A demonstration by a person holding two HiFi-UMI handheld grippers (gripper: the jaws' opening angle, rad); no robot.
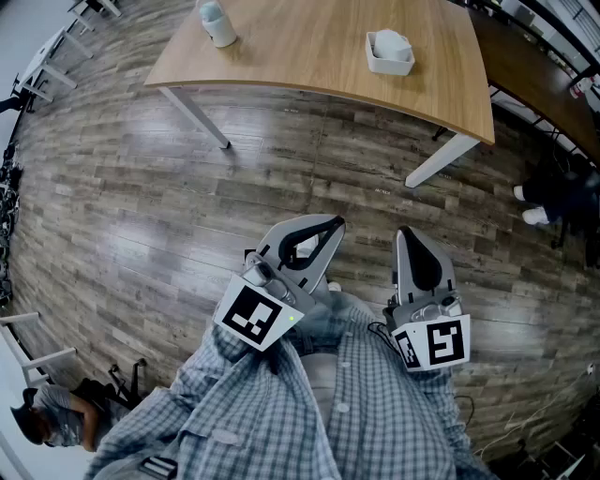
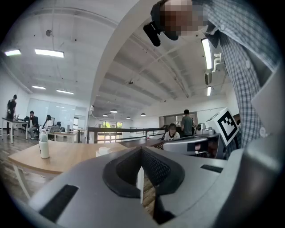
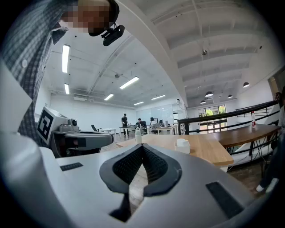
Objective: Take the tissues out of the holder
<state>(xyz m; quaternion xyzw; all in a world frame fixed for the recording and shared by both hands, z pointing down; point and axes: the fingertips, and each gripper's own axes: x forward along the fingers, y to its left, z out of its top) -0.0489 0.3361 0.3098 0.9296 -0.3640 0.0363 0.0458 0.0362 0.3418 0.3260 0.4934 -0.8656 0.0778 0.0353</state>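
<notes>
A white tissue holder (image 1: 389, 52) with tissue showing at its top stands on the far wooden table (image 1: 309, 47). It also shows small in the left gripper view as the holder (image 2: 103, 151) and in the right gripper view as the holder (image 3: 182, 144). My left gripper (image 1: 335, 223) and right gripper (image 1: 405, 233) are both held close to my body over the floor, well short of the table. Both point toward it. The left gripper (image 2: 141, 149) has its jaws shut with nothing between them. The right gripper (image 3: 142, 147) is likewise shut and empty.
A white bottle (image 1: 217, 23) stands on the table's left part. White table legs (image 1: 441, 159) reach down to the plank floor. A dark table (image 1: 544, 84) and a person's shoes (image 1: 532, 204) are at the right. Another person (image 1: 47, 419) sits low left.
</notes>
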